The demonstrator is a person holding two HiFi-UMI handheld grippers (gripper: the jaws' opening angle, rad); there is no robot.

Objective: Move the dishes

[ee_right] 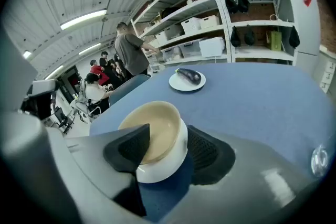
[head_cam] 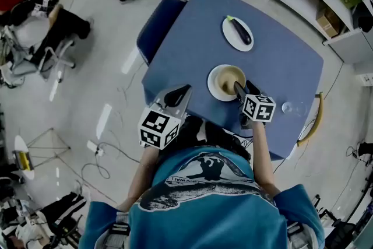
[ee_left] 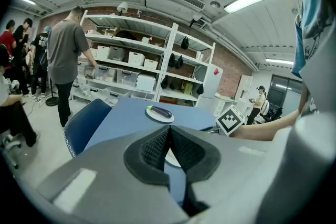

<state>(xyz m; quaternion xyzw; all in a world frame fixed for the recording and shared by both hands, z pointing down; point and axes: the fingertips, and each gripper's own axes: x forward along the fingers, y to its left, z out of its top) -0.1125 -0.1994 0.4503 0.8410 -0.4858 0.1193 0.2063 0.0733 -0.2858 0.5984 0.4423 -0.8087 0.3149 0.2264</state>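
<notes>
While right gripper (ee_right: 167, 139) fingers (ee_right: 128, 150) straddle bowl (ee_right: 160, 168) rim unclamped, pinch wall squarely, lift level off surface (ee_right: 252, 97); left gripper (ee_left: 169, 136) fingers clenched, empty

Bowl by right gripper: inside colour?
Bowl is tan inside, white outside; best in right gripper view.

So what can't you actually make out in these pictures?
Head view: the near rim of the bowl, covered by the right gripper.
Left gripper view: nearly all of the bowl, behind the closed left gripper.
Right gripper view: the clear glass thing, cut by the picture's edge; head view shows it too small to identify.
Both gripper views: what the shelf boxes hold; too small.
</notes>
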